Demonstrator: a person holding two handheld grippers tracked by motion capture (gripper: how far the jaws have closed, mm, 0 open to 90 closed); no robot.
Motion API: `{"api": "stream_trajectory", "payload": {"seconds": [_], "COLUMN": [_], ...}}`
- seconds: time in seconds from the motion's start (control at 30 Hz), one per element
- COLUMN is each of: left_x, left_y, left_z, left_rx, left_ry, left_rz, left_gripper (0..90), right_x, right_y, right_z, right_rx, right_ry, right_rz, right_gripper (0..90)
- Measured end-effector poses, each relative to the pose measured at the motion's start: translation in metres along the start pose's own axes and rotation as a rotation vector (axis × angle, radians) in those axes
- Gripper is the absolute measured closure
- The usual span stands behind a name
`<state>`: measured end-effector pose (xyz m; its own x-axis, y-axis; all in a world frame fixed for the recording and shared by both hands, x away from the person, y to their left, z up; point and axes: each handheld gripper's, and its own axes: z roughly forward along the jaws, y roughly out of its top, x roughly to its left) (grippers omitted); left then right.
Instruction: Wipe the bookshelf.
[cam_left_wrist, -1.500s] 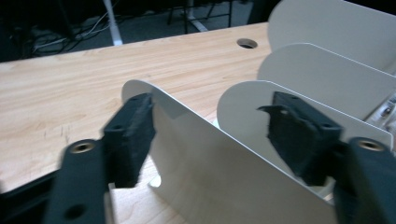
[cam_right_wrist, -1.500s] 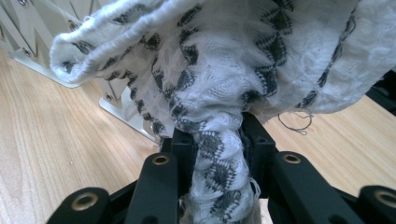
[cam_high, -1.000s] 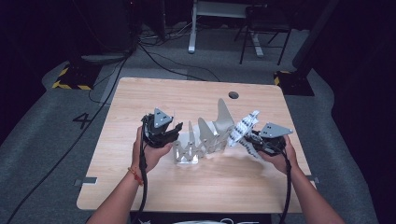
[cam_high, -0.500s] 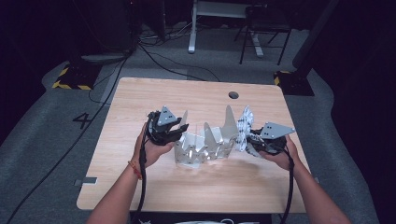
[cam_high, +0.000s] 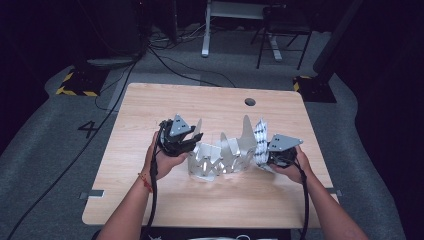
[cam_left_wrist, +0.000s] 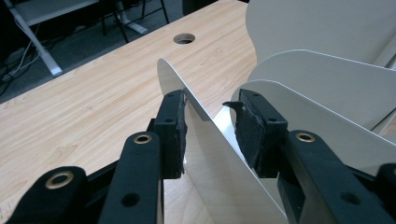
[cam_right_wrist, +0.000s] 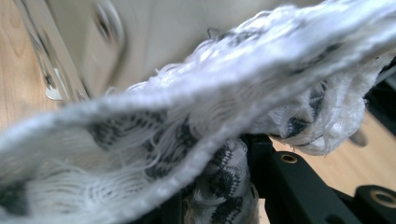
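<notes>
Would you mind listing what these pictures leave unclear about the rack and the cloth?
- Right gripper view: the cloth covers the jaws, hiding their grip.
- Right gripper view: the rack is blurred and cut off by the top edge.
- High view: the cloth's pattern is too small.

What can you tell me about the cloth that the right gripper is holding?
The cloth is a white woven rag with a dark checked pattern and frayed, fluffy threads along its edge. It stands up on edge at the right end of the white fin rack, seemingly against it, above the wooden table. The right gripper is clamped on its lower part; in the right gripper view it bunches over the jaws.
</notes>
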<state>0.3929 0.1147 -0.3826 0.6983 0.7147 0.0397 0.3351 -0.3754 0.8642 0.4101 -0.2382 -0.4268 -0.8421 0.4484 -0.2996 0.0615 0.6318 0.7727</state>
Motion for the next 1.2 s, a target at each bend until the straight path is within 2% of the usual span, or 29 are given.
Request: {"api": "stream_trajectory", "payload": {"seconds": [0.07, 0.17, 0.33, 0.47, 0.53, 0.67, 0.7, 0.87, 0.93, 1.0, 1.1, 1.2], "left_x": [0.0, 0.001, 0.0, -0.001, -0.001, -0.002, -0.002, -0.002, -0.001, -0.001, 0.0, 0.0], "left_y": [0.0, -0.001, 0.0, 0.0, 0.0, -0.001, -0.001, -0.001, -0.001, -0.001, -0.001, -0.001], "left_z": [0.0, 0.0, 0.0, -0.001, -0.001, -0.001, -0.001, -0.001, -0.001, 0.0, 0.0, 0.0], "left_rx": [0.003, -0.003, 0.001, 0.006, 0.004, -0.002, -0.002, -0.005, -0.007, -0.01, -0.012, -0.014], "left_ry": [0.007, 0.005, 0.014, 0.021, 0.017, 0.013, 0.013, 0.007, 0.005, 0.003, 0.002, 0.0], "left_rz": [0.004, -0.005, 0.007, 0.018, 0.013, 0.009, 0.009, 0.005, 0.001, -0.006, -0.008, -0.009], "left_gripper": [62.8, 62.0, 61.8, 61.9, 61.9, 61.9, 61.9, 61.9, 61.9, 61.9, 61.9, 61.9], "right_x": [0.001, 0.004, 0.012, 0.01, 0.01, 0.003, 0.001, -0.002, -0.004, -0.007, -0.011, -0.01], "right_y": [-0.007, -0.022, -0.037, -0.033, -0.028, -0.011, -0.005, 0.017, 0.019, 0.015, 0.006, -0.003], "right_z": [0.009, 0.026, 0.047, 0.046, 0.04, 0.017, 0.01, -0.01, -0.009, -0.003, 0.011, 0.026], "right_rx": [0.014, 0.069, 0.147, 0.134, 0.112, -0.001, -0.037, -0.113, -0.116, -0.11, -0.076, -0.015], "right_ry": [0.011, 0.033, 0.036, 0.011, -0.008, -0.05, -0.066, -0.138, -0.147, -0.135, -0.096, -0.073], "right_rz": [0.033, 0.066, 0.091, 0.097, 0.078, 0.098, 0.092, 0.039, 0.034, 0.054, 0.091, 0.098], "right_gripper": [74.3, 74.2, 74.2, 74.3, 74.4, 74.8, 74.9, 74.8, 74.8, 74.7, 74.7, 74.8]}}
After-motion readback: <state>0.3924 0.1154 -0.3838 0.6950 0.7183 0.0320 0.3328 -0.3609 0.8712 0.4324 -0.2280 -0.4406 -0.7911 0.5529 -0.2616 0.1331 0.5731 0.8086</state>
